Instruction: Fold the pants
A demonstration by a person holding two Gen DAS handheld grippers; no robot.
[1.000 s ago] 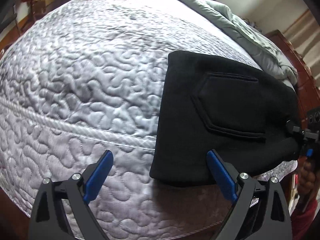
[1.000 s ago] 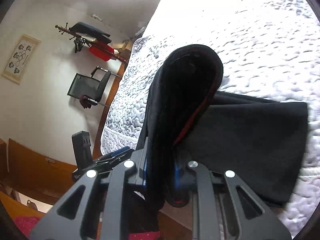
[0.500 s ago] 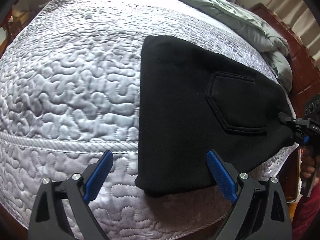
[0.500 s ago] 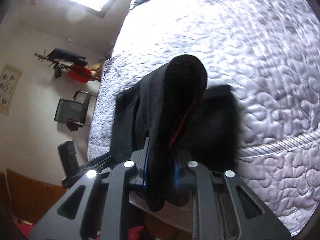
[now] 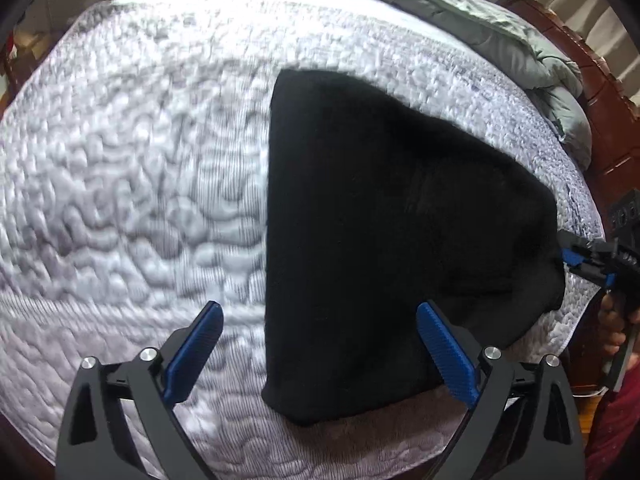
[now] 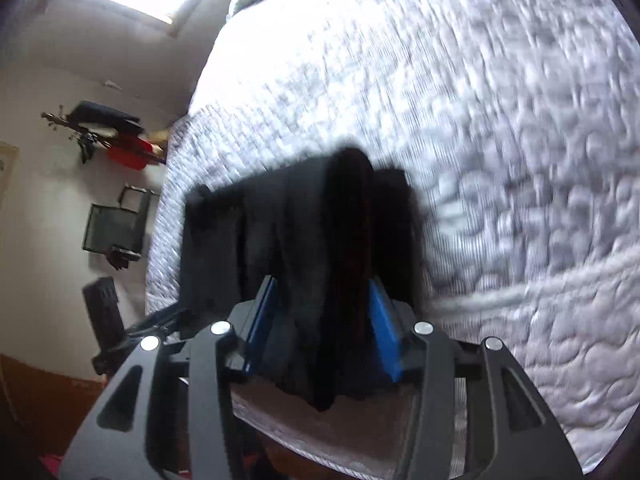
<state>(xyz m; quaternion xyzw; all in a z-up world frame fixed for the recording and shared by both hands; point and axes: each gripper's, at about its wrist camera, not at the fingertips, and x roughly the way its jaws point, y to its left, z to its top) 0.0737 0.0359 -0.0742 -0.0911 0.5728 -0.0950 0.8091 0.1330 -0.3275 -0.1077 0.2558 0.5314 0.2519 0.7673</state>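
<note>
While the left gripper (image 5: pixel 318 350) hovers with fingers spread, empty, near the pants (image 5: pixel 384 240) on the bed (image 5: pixel 140 184), the right gripper (image 6: pixel 320 316) pinches their 3 o'clock corner, probably to position the folded bundle.

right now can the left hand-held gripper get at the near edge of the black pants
Probably yes: the left hand-held gripper is open, and the black pants' near edge lies between its fingers on the quilted bedspread, nothing covering it.
</note>
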